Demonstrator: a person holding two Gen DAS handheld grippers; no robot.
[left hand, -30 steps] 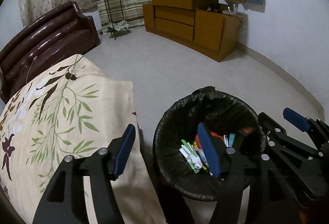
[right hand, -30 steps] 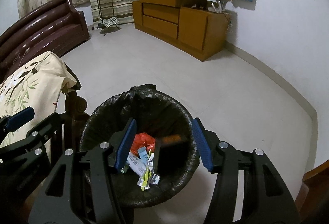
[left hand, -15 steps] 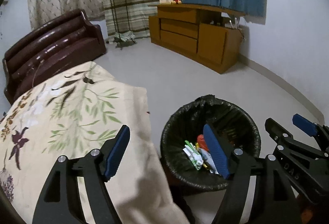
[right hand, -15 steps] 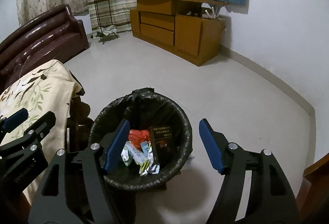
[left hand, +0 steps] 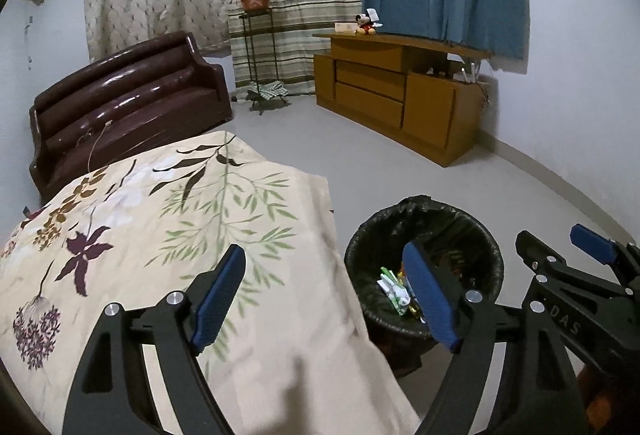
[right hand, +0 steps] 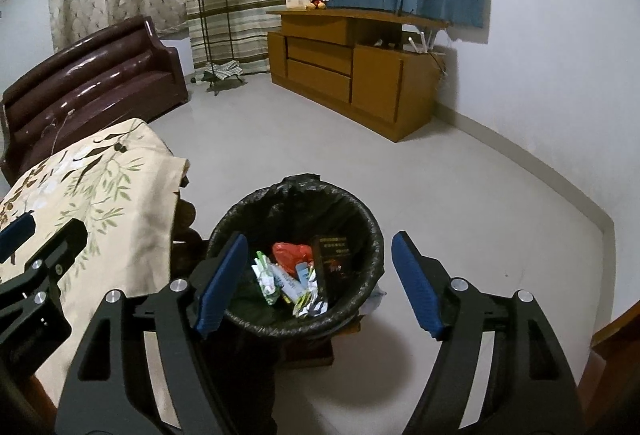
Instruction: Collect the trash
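Note:
A round bin with a black bag liner (right hand: 372, 235) (left hand: 492, 247) stands on the floor beside the cloth-covered table. Inside lie wrappers (right hand: 280, 281) (left hand: 394, 287), a red bag (right hand: 292, 253) and a dark box (right hand: 334, 255). My right gripper (right hand: 318, 285) hangs above the bin's near rim, its jaws opening with nothing between them. My left gripper (left hand: 328, 301) hovers over the table's edge, left of the bin; its jaws are opening too and hold nothing. The right gripper (left hand: 556, 255) shows at the right edge of the left wrist view.
A floral tablecloth (left hand: 160, 227) (right hand: 88, 191) covers the table at left. A brown sofa (left hand: 128, 103) stands behind it. A wooden cabinet (right hand: 348, 71) lines the far wall, with a plant stand (right hand: 212, 19) beside it. Bare grey floor (right hand: 460, 203) lies right of the bin.
Both grippers have risen and drawn back from the bin, and their jaws have spread wider. The dark box that was between the right gripper's jaws now lies in the bin.

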